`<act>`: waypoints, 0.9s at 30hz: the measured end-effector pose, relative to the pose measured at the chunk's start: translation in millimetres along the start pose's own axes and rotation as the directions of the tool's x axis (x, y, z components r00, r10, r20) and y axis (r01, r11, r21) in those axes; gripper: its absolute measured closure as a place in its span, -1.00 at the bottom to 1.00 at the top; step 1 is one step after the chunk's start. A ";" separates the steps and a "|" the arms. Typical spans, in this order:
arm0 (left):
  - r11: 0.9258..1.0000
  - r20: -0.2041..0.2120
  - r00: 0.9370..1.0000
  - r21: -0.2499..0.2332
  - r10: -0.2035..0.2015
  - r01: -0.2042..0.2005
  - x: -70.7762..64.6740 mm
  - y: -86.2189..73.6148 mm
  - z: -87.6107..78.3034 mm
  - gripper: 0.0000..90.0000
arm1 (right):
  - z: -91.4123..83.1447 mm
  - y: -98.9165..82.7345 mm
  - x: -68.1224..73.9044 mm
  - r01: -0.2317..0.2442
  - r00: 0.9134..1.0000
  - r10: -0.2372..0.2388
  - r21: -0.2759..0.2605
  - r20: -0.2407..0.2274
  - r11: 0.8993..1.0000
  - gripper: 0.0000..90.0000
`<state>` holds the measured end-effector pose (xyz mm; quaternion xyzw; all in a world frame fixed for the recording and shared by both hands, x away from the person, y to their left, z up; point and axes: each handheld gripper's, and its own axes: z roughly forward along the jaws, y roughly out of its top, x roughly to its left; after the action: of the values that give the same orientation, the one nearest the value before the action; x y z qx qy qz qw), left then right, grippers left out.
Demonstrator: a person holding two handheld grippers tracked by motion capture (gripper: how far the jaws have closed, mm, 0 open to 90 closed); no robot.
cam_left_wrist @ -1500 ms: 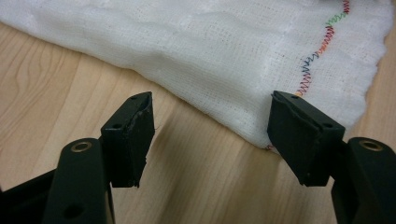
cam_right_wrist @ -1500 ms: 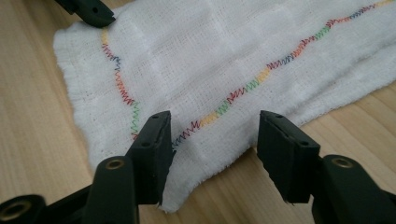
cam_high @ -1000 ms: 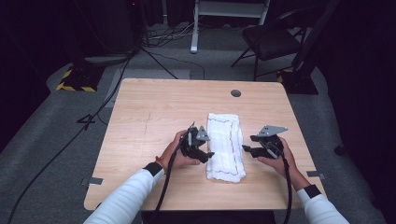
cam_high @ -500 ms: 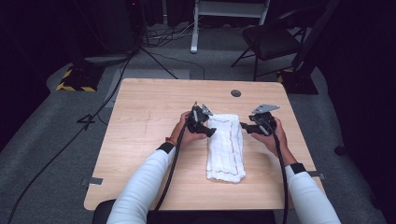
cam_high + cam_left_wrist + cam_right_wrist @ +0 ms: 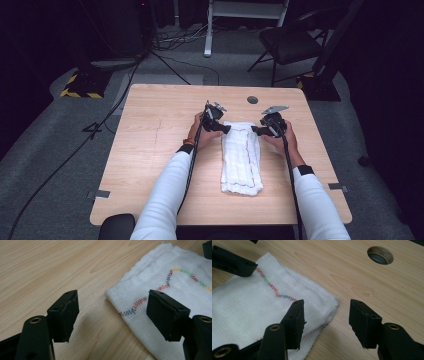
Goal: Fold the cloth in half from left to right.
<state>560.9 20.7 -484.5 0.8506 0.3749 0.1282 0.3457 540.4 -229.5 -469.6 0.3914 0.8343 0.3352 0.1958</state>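
On the wooden table (image 5: pixel 150 150) a folded white cloth (image 5: pixel 242 160) lies lengthwise right of centre, its twelve-o'clock corners straddled by the left gripper (image 5: pixel 112 315) and right gripper (image 5: pixel 325 322), both parted, gripping nothing, jaws lately narrowing.

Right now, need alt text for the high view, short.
A person's two hand-held grippers, left gripper and right gripper, sit open at the far corners of a folded white cloth lying on a wooden table. White sleeves enter from the bottom; a dark chair stands beyond.
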 end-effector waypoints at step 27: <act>0.999 0.089 0.995 0.029 0.038 -0.041 -2.3 0.5 10.9 0.16 | 30.1 2.3 -8.7 -0.090 0.990 0.096 0.064 -0.106 0.994 0.51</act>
<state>564.8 13.4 -492.0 0.8680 0.3442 0.0912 0.3461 564.7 -223.1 -488.4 0.4166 0.8342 0.3399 0.1224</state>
